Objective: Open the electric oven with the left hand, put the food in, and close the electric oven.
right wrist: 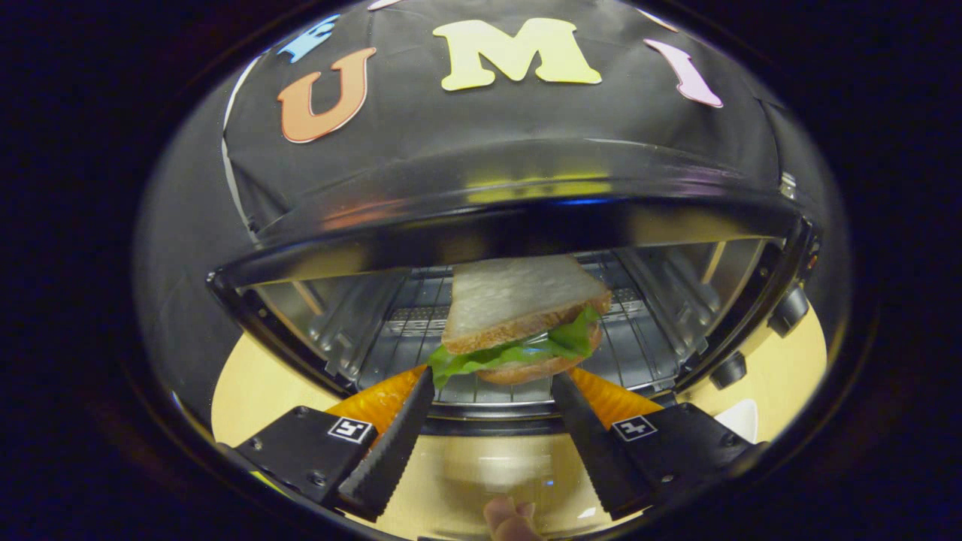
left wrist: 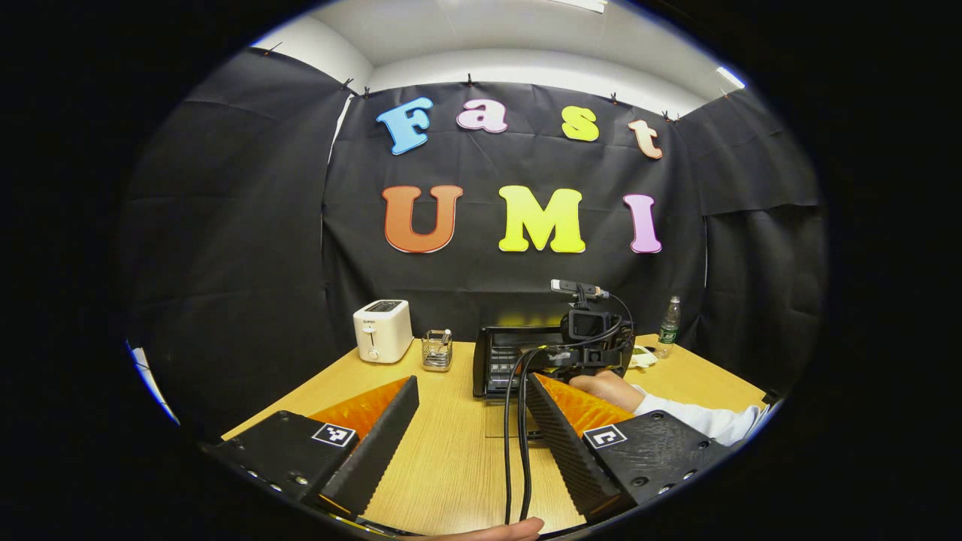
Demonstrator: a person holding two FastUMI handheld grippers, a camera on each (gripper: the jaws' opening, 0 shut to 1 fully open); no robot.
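Oven (right wrist: 518,225) open — sandwich (right wrist: 518,323) inside on its rack.

Sandwich (right wrist: 518,323) on rack inside oven (left wrist: 518,359); toaster (left wrist: 383,330) left of oven, bottle (left wrist: 669,324) right, on table (left wrist: 451,451).

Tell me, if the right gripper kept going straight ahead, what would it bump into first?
Probably the sandwich, which sits just beyond the right gripper fingers on the rack inside the open electric oven. Depth is hard to judge in this fisheye view.
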